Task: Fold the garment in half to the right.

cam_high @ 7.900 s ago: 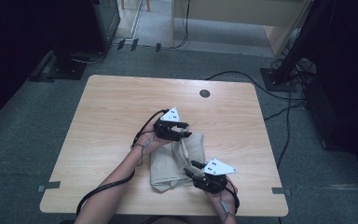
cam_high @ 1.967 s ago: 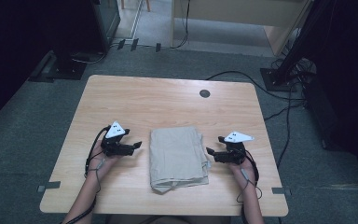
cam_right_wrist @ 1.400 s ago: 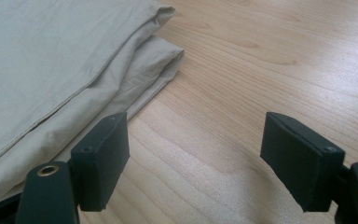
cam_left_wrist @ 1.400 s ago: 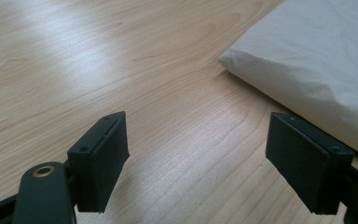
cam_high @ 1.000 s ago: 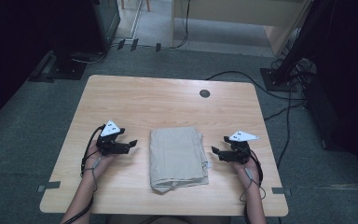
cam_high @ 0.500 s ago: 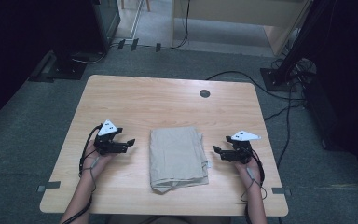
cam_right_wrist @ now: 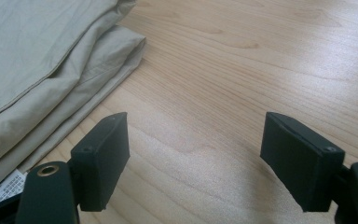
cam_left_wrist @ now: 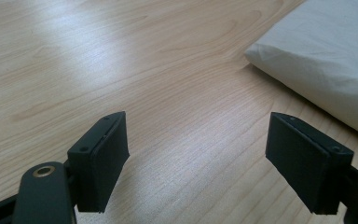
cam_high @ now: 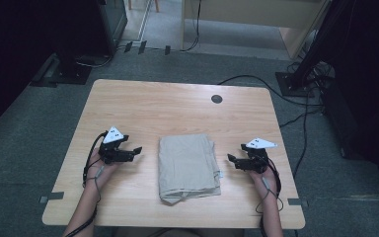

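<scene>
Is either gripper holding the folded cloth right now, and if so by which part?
Nothing is held. The left gripper and right gripper are both open, apart from the folded cloth on either side.

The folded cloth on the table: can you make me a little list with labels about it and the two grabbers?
cloth: beige folded cloth, lying flat mid-table, a white label at its right edge
table: light wooden table
left gripper: open, left of the cloth, not touching it
right gripper: open, right of the cloth, not touching it
also on table: round dark cable hole near the far edge
</scene>
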Demonstrator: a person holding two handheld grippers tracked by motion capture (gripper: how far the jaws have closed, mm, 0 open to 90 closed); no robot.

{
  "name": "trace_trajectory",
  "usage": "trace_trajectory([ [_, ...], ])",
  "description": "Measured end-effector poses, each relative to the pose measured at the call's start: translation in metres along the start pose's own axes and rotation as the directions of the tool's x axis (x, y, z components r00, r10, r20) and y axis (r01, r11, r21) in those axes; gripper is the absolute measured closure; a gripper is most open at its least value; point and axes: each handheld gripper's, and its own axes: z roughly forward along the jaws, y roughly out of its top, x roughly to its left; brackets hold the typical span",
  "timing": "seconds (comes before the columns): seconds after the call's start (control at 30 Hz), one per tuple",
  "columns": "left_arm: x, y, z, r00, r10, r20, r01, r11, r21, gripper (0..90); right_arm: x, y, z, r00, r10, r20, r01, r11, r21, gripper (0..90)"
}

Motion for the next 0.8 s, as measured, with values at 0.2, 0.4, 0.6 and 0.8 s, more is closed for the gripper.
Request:
trace_trajectory([
  [0.2,-0.0001,0.0,0.0001,1.0,0.002,-0.001,-0.002,1.0,0.001,21.3,0.0,0.0,0.0001,1.0,-0.001,-0.001,0.001,1.0,0.0,23.4],
  [0.4,-0.0003,0.0001,0.0003,1.0,0.003,-0.001,-0.003,1.0,0.002,21.3,0.0001,0.0001,0.0003,1.0,-0.003,-0.001,0.003,1.0,0.003,23.4],
  [0.6,-0.0012,0.0003,0.0012,1.0,0.005,-0.004,-0.005,1.0,0.009,21.3,0.0004,0.0002,0.0004,1.0,-0.004,0.0,0.004,1.0,0.005,23.4],
  [0.8,-0.001,0.0003,0.0012,1.0,0.002,-0.003,-0.002,1.0,0.009,21.3,0.0004,0.0002,0.0004,1.0,-0.003,0.0,0.003,1.0,0.005,23.4],
])
